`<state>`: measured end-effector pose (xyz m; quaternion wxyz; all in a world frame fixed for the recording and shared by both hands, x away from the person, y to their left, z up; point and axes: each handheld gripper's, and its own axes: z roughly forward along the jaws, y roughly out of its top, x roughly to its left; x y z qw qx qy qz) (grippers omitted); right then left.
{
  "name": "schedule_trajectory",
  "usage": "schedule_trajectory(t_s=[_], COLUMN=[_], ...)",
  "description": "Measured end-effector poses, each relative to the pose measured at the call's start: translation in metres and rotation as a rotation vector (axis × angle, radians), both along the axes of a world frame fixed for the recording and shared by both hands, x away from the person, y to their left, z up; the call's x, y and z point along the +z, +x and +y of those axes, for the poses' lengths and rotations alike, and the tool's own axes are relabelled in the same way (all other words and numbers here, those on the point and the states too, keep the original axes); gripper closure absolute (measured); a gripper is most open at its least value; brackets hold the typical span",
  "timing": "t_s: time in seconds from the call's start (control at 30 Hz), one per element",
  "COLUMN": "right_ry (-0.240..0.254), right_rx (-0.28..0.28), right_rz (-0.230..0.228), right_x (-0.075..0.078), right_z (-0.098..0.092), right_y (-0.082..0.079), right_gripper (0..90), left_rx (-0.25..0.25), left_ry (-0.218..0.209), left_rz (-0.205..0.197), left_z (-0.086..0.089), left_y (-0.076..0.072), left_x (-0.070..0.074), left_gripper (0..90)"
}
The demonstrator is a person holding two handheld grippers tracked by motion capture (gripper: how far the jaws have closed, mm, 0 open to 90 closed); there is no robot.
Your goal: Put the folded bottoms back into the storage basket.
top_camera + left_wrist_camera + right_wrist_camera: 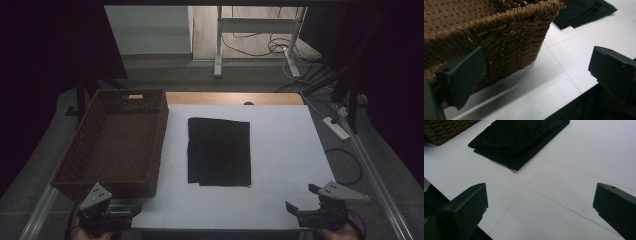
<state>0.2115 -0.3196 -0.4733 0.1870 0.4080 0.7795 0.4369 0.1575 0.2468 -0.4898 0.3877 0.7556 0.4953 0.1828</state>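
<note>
A folded black cloth (219, 151) lies flat in the middle of the white table top (285, 145). To its left stands a brown wicker basket (114, 142), seemingly with nothing in it. My left gripper (125, 214) hovers at the table's near left corner, just in front of the basket's near wall (506, 47), jaws wide apart with nothing between them. My right gripper (302, 201) is at the near right, open and holding nothing, pointing over bare table towards the cloth (519, 140).
The white top covers a wooden table whose far edge (235, 98) shows. Beyond it on the floor are a white frame stand (257, 30), loose cables and a power strip (336, 127). Dark drapes hang on both sides.
</note>
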Motion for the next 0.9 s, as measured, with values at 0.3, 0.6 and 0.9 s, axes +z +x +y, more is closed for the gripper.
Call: schedule_trajectory(t_s=[0.3,0.6,0.9], right_ry=[-0.007,-0.011,-0.018], right_rx=[0.024,0.023,0.025], right_rz=[-0.001,0.006,0.007], right_x=[-0.0003,-0.0005,-0.0006], right_z=[0.0011,0.0012,0.0015], right_y=[-0.0012,-0.0005,-0.0003], right_gripper=[0.6,0.6,0.6], left_rx=[0.000,0.001,-0.005], left_ry=[-0.004,-0.007,-0.004], left_rz=[0.009,0.017,0.021], left_z=[0.0002,0.0005,0.0000], left_y=[0.0013,0.0021,0.0024], left_x=[-0.0004,-0.0006,-0.0004], left_gripper=[2.7,2.9,3.2])
